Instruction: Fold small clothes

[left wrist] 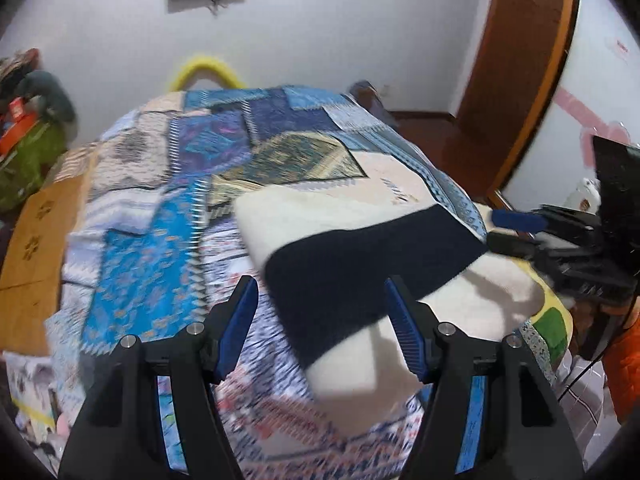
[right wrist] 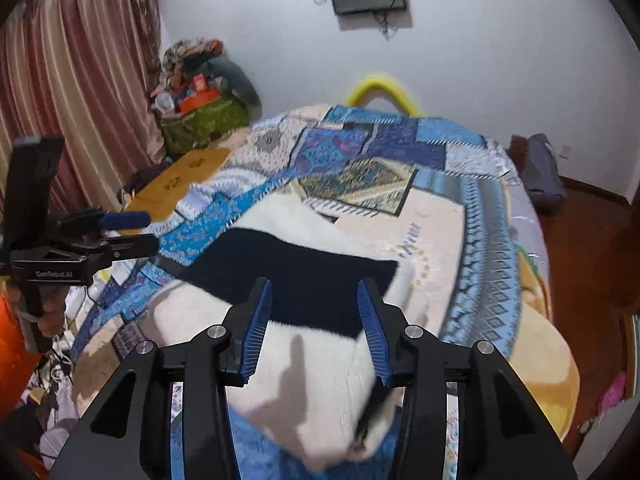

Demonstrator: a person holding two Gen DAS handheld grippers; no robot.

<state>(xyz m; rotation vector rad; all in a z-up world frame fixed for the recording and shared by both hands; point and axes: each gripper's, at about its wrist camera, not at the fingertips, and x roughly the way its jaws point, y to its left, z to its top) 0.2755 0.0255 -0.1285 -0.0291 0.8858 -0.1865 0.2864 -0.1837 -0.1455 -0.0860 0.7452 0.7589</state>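
Both of your hand-held grippers, left [left wrist: 320, 328] and right [right wrist: 314, 330], stand spread and empty above one cream garment [right wrist: 316, 392] with a dark band, lying on the bed [left wrist: 160, 208]. It looks already folded into a compact block, so little seems left; no second garment shows.

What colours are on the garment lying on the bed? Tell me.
Cream-white garment with a wide navy band; clearest in the right wrist view.
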